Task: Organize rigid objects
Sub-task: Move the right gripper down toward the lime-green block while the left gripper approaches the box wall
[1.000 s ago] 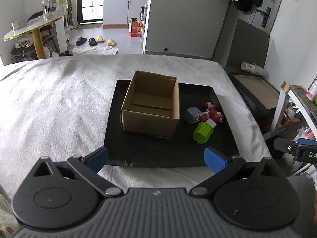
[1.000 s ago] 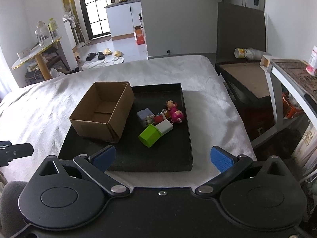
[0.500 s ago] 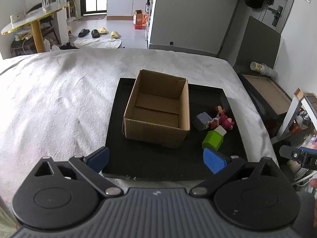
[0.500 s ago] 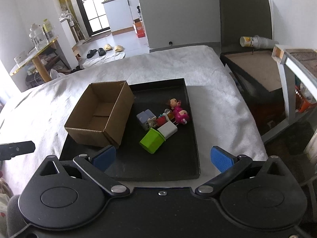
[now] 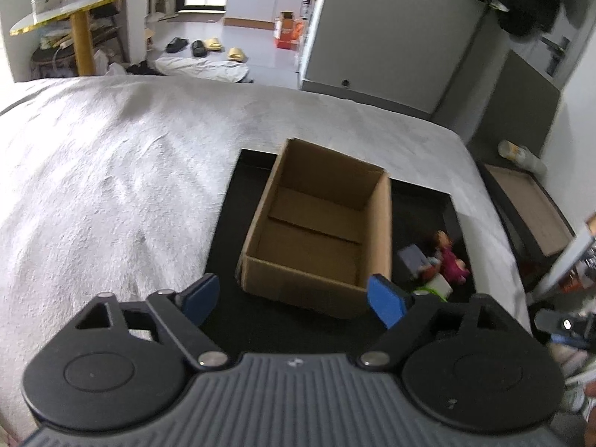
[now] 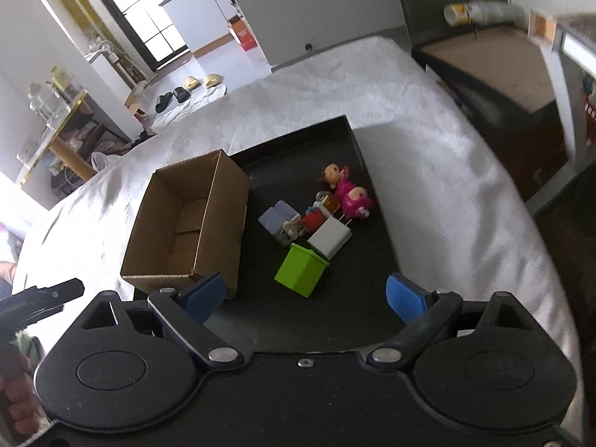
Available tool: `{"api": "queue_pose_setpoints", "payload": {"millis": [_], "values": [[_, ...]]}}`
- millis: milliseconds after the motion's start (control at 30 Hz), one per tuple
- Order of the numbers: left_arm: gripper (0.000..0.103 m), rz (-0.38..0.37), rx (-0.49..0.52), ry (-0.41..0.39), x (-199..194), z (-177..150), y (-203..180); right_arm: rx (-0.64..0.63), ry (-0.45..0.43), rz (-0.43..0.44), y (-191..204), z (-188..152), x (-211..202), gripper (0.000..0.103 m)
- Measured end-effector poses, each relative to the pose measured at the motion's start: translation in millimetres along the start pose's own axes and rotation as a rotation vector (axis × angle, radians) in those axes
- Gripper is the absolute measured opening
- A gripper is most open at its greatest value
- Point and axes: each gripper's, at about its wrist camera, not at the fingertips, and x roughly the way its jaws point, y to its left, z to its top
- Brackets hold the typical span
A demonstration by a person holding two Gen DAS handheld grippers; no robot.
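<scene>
Inside, cardboard box [image 6: 186,223] bare; toys [image 6: 316,219] beside it on black tray [image 6: 376,201]; both tongs closing, nothing between.

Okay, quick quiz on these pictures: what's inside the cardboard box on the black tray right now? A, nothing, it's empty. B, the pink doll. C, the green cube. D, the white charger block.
A. In both wrist views the cardboard box shows only its bare bottom flaps, while the green cube, pink doll and white charger block all lie beside it on the black tray.
</scene>
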Motion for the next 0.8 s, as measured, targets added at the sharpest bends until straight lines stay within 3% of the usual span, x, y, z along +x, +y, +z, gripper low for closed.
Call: {"api": "queue_pose_setpoints", "payload": {"millis": [67,267,633,800], "values": [[0.075,0.02,-0.02,0.006,12.4,4.5,6.4,0.012,0.016,0.007,0.5,3.2,9.2,0.088],[0.064,0.039,-0.06,0.038,44.0,13.5,25.2,0.073,0.06,0.021,-1.0,10.5,40.1,0.087],[0.063,0.071,-0.067,0.072,87.1,26.9,48.0,0.135,0.112,0.034,2.8,13.5,92.1,0.088],[0.055,0.063,-0.072,0.089,100.7,30.2,49.5,0.165,0.129,0.053,0.2,11.5,112.5,0.088]]}}
